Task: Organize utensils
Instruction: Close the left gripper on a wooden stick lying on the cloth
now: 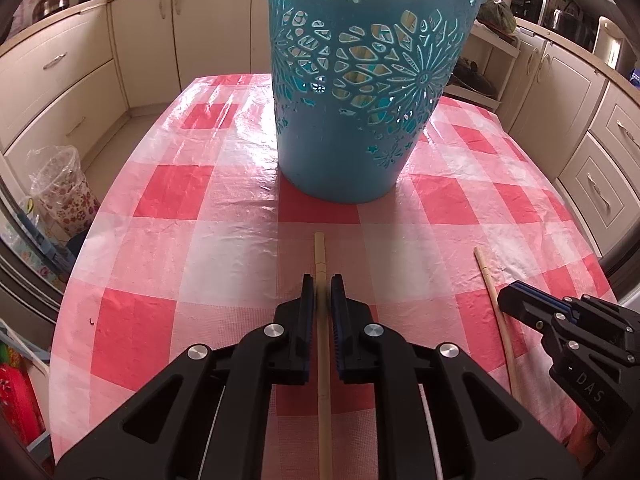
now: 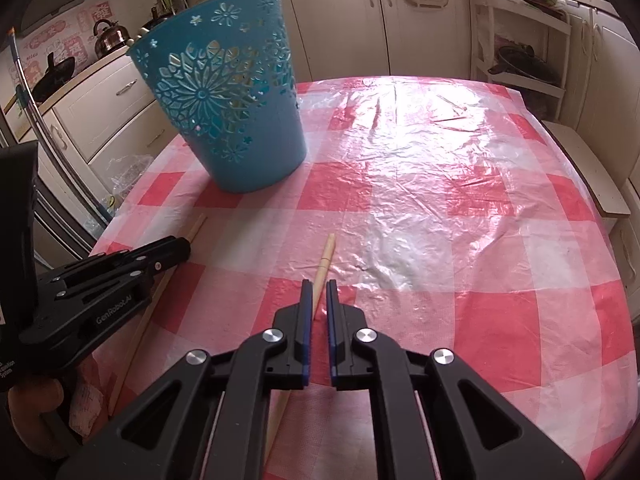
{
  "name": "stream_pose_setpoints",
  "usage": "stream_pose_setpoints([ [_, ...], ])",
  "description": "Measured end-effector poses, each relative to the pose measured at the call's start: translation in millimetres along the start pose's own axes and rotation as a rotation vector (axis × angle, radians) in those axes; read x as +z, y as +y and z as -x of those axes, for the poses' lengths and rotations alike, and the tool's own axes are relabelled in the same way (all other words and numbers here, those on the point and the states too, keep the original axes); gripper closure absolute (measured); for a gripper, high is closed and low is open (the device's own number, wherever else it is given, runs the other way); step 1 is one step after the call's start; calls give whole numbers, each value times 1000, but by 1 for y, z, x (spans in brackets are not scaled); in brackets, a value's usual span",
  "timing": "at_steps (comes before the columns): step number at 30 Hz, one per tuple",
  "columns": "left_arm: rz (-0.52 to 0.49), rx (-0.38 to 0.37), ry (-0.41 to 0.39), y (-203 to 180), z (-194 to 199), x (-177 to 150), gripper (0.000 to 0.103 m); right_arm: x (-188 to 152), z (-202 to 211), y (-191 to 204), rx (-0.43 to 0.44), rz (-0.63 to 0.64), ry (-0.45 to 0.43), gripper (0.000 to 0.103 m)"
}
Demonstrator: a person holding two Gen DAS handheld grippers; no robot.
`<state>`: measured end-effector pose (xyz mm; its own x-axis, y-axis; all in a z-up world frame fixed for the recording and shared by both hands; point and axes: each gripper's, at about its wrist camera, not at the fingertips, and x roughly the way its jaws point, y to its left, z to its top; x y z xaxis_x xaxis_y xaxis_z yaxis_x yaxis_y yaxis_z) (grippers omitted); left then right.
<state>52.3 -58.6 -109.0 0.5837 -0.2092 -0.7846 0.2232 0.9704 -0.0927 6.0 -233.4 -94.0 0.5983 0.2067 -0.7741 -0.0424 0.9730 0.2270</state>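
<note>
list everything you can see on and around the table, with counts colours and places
chopsticks: two, pale wood, lying near the table's front edge, one between each gripper's fingers
basket: one, blue with cut-out flowers, standing upright on the table beyond the chopsticks
tablecloth: one, red and white check under clear plastic, covering the table
kettle: one, dark metal, on the counter behind
cabinets: several, cream, around the table
left gripper: black, shut on a chopstick
right gripper: black, shut on the other chopstick

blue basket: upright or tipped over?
Upright. The blue basket stands on its base on the checked tablecloth, open rim up, in both wrist views.
</note>
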Motion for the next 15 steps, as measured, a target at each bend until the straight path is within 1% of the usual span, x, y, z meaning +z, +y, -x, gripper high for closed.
stream_pose_setpoints([
  [2, 0, -4, -1, 0, 0, 0, 93, 1, 0, -2, 0, -9, 2, 87],
  [6, 7, -10, -1, 1, 0, 1, 92, 0, -2, 2, -7, 16, 3, 87],
  [7, 8, -12, -1, 1, -1, 1, 92, -1, -2, 4, -4, 28, 7, 91],
  [10, 5, -12, 2, 0, -1, 2, 92, -1, -3, 7, -4, 45, 8, 92],
  [15, -39, 23, 12, -9, -4, 5, 87, -1, -4, 5, 0, 37, 3, 92],
])
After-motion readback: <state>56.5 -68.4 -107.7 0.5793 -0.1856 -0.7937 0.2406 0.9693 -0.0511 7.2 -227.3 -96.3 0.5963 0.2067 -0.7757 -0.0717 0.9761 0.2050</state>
